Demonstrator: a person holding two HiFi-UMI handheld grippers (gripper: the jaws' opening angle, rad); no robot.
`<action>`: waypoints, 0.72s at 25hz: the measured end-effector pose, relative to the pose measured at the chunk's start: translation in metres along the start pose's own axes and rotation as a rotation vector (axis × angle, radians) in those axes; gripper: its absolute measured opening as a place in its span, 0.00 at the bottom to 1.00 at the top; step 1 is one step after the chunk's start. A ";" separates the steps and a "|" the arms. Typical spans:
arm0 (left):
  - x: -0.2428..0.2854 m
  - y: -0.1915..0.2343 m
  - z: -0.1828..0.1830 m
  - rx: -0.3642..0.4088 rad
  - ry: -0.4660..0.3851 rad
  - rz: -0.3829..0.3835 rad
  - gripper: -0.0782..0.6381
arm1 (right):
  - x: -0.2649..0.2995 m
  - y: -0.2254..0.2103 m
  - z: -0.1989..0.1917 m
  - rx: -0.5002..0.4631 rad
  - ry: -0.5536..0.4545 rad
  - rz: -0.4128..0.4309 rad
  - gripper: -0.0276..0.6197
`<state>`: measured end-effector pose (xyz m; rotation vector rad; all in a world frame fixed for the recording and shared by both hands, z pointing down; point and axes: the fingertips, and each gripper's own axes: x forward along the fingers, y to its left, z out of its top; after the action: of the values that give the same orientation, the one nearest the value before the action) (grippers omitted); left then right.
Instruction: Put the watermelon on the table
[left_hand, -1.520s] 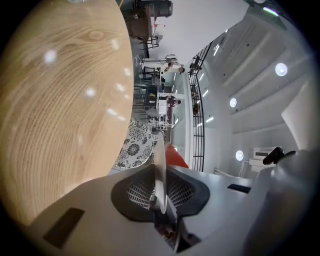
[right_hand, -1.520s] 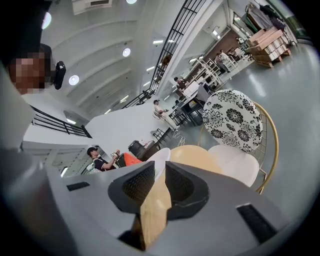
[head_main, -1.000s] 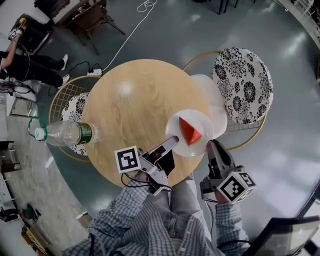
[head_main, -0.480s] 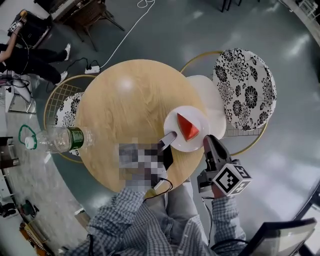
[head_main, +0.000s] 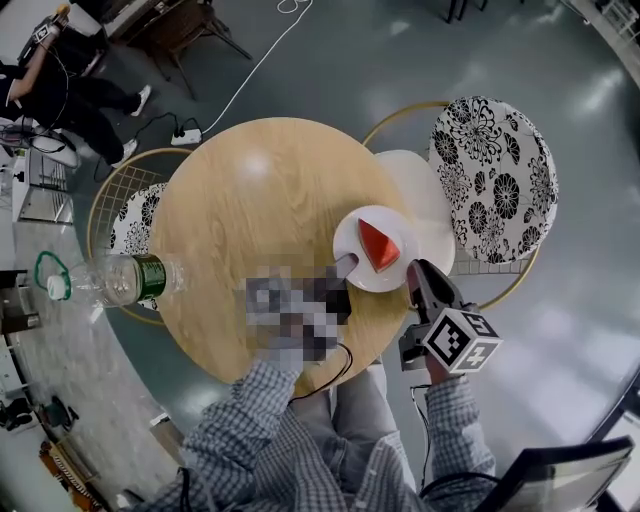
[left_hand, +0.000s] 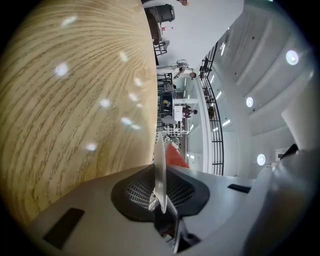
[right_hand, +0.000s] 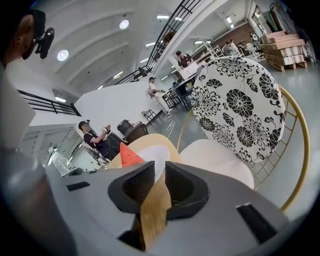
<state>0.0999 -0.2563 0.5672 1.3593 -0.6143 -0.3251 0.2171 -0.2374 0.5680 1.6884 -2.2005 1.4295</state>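
A red watermelon wedge (head_main: 378, 245) lies on a white plate (head_main: 350, 238) low over the right edge of the round wooden table (head_main: 260, 200); whether the plate rests on it I cannot tell. My left gripper (head_main: 345, 268), partly under a mosaic patch, is rolled on its side and shut on the plate's near rim (left_hand: 160, 170); the wedge (left_hand: 175, 156) shows just beyond the left gripper's jaws (left_hand: 161, 185). My right gripper (head_main: 413, 272) sits beside the plate's right rim. The right gripper's jaws (right_hand: 159, 175) stand a narrow gap apart with only table wood showing between them. Plate (right_hand: 152, 156) and wedge (right_hand: 130, 156) lie ahead.
A plastic bottle (head_main: 130, 278) with a green label sits at the table's left edge. A flower-patterned chair (head_main: 490, 170) and a white seat (head_main: 425, 200) stand right of the table, another chair (head_main: 135, 210) left. A person (head_main: 60, 90) and floor cables are at upper left.
Both grippers and the plate with the wedge have come down and shifted slightly farther over the table. The left gripper's hold on the rim is unchanged.
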 end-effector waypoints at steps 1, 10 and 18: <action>0.000 0.003 0.001 0.009 -0.001 0.014 0.18 | 0.002 -0.001 -0.001 -0.004 0.005 -0.004 0.15; 0.000 0.018 0.007 0.047 -0.011 0.102 0.18 | 0.017 -0.011 -0.008 -0.075 0.050 -0.068 0.15; 0.005 0.019 0.002 0.062 -0.004 0.114 0.18 | 0.012 -0.008 0.005 -0.349 0.062 -0.113 0.15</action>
<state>0.1001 -0.2564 0.5871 1.3771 -0.7075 -0.2178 0.2205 -0.2498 0.5760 1.5944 -2.1286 0.9865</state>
